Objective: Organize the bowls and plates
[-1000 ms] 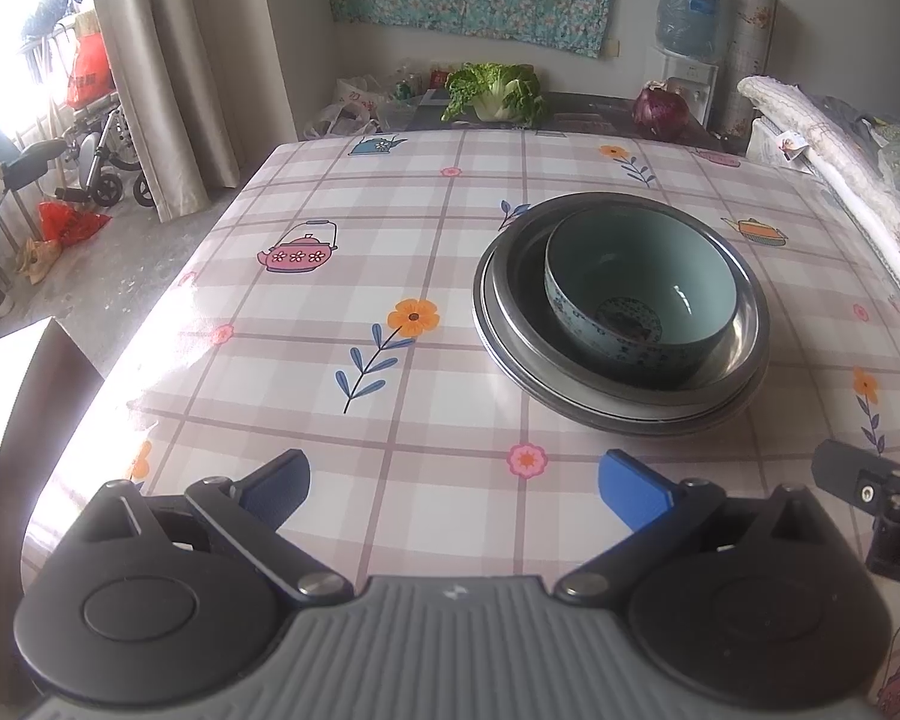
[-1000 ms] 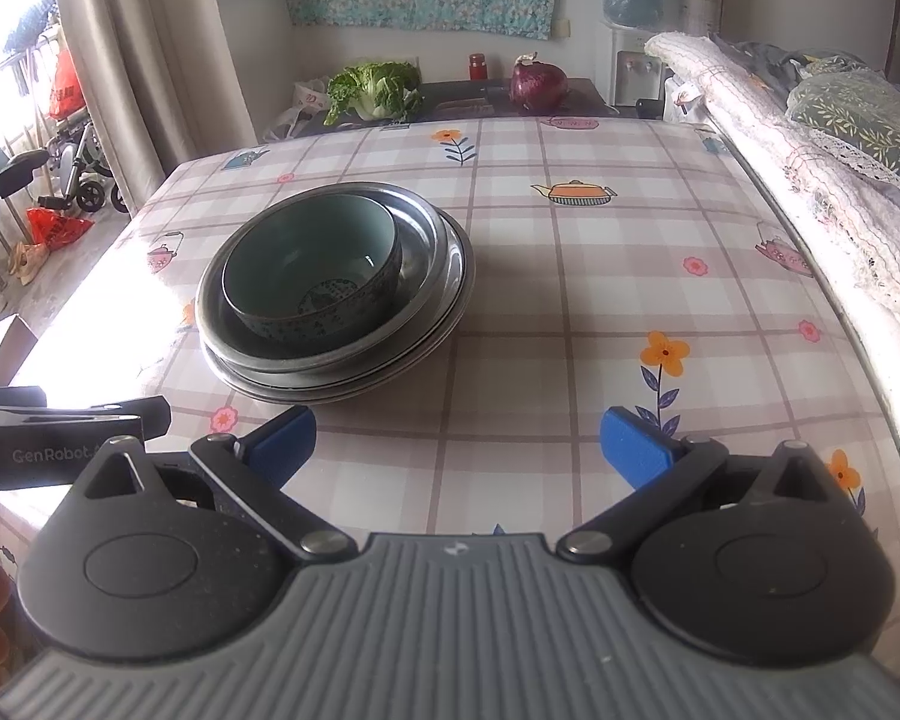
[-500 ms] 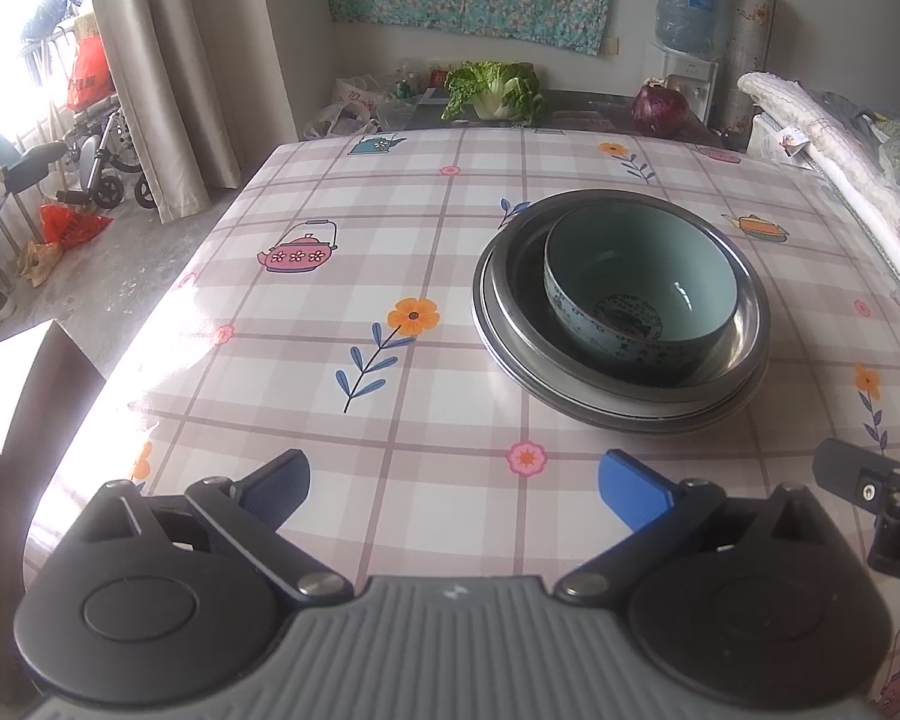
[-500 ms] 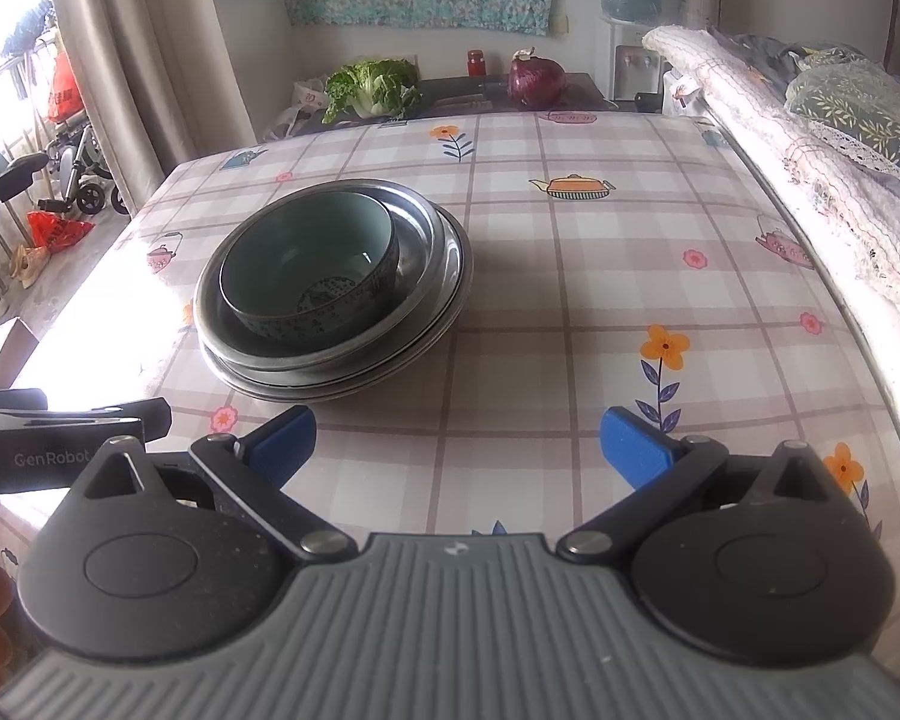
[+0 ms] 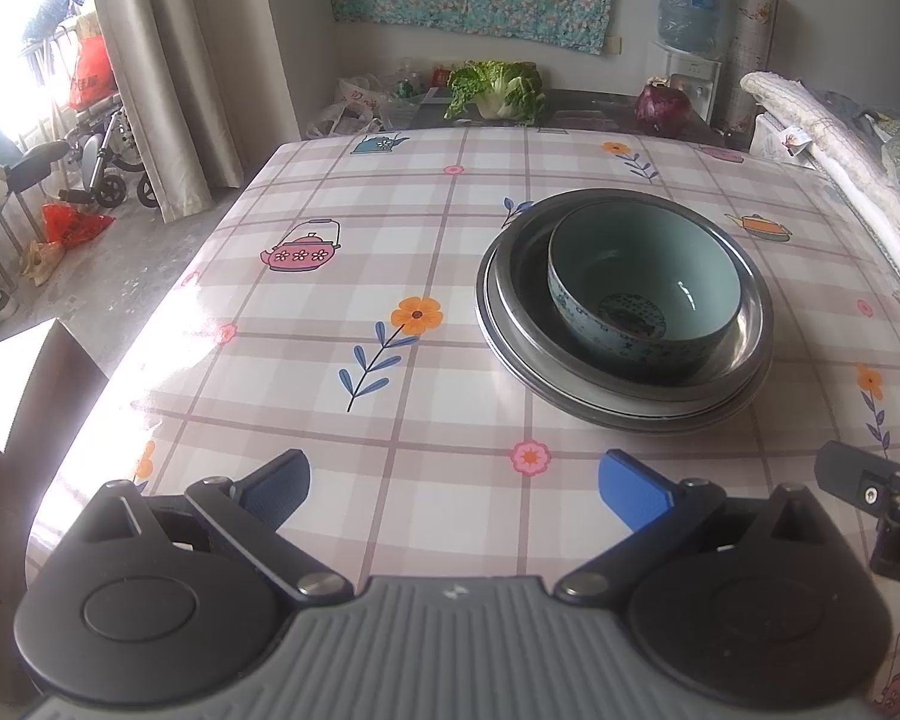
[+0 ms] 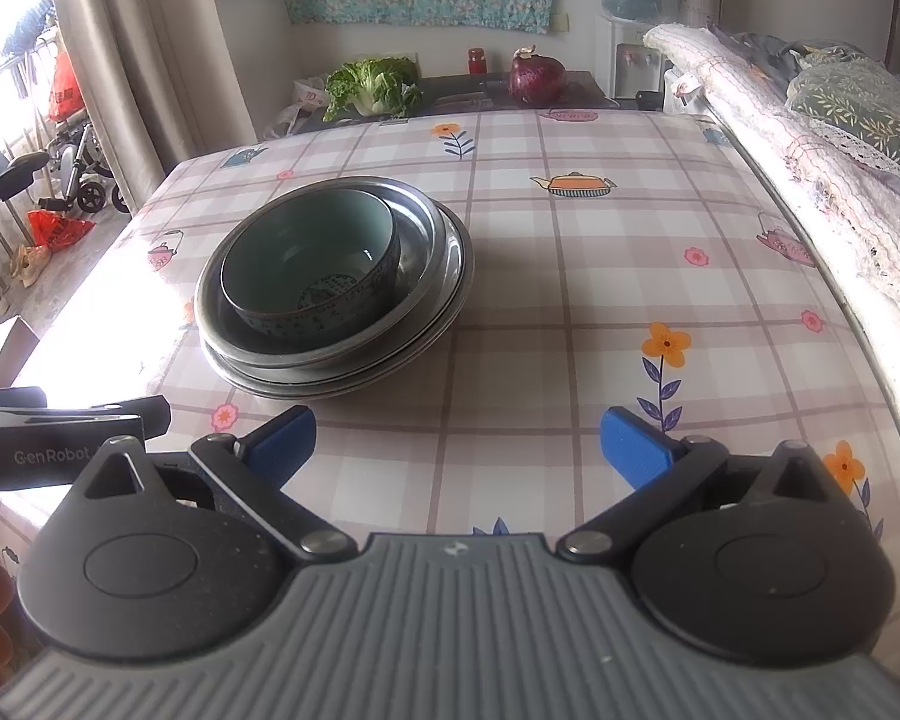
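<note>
A pale green ceramic bowl (image 5: 642,288) with a blue patterned outside sits inside a stack of metal plates (image 5: 744,378) on the table. It also shows in the right wrist view (image 6: 312,267), on the same metal plates (image 6: 444,276). My left gripper (image 5: 453,483) is open and empty, low over the near table edge, short of the stack and to its left. My right gripper (image 6: 456,438) is open and empty, near the front edge, to the right of the stack.
The table has a checked cloth (image 5: 390,240) with flowers and teapots. A cabbage (image 5: 498,90) and a red onion (image 5: 663,108) lie on a counter behind it. Bedding (image 6: 810,138) runs along the table's right side. A curtain (image 5: 168,60) and a wheelchair stand at the left.
Both views have barely shifted. The bowl and plates have not moved, and both grippers stay open.
</note>
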